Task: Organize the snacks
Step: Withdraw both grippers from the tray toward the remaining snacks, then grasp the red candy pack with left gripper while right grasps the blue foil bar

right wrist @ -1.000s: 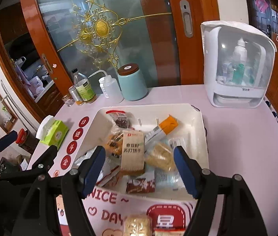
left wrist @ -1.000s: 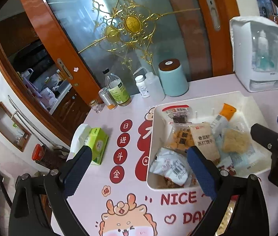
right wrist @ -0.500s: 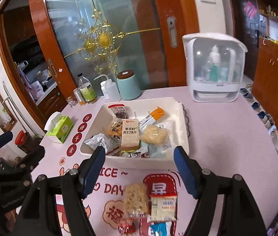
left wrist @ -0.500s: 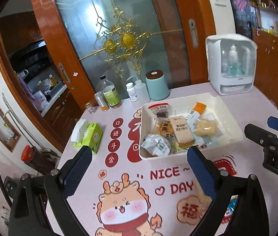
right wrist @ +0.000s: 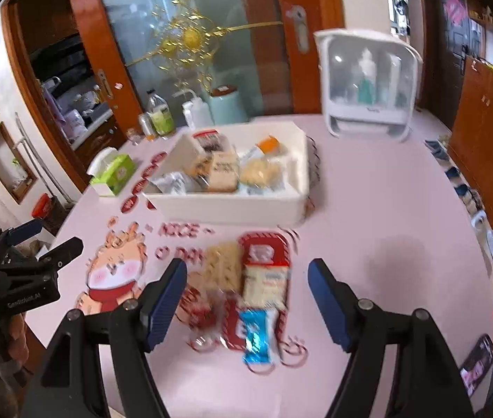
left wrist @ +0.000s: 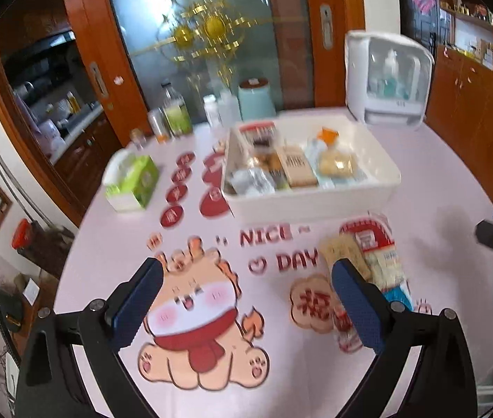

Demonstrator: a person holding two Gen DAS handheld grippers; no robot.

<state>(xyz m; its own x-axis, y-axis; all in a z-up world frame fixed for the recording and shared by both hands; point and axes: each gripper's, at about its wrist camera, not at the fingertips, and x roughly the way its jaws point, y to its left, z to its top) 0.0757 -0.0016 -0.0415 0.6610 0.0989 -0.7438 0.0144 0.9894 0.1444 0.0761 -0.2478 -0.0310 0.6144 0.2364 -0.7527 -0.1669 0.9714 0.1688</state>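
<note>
A white tray (left wrist: 316, 198) with several snack packs stands mid-table; it also shows in the right wrist view (right wrist: 232, 205). Loose snacks lie in front of it: a pale cracker pack (right wrist: 222, 264), a white wafer pack (right wrist: 265, 284), a blue pack (right wrist: 257, 334) and a small red-patterned pack (right wrist: 208, 317). The loose packs also show in the left wrist view (left wrist: 382, 264). My left gripper (left wrist: 246, 299) is open and empty above the cartoon mat. My right gripper (right wrist: 246, 299) is open and empty above the loose snacks.
A green tissue box (left wrist: 131, 183) sits left of the tray. Bottles (left wrist: 176, 115), a teal canister (left wrist: 257, 99) and a white dispenser cabinet (left wrist: 389, 76) stand at the table's back. A phone (right wrist: 476, 358) lies at the right edge. The pink table (right wrist: 386, 216) has bare surface on the right.
Both grippers have pulled back and up from the tray toward the table's front. The loose snacks in front of the tray have come into view. Both stay open.
</note>
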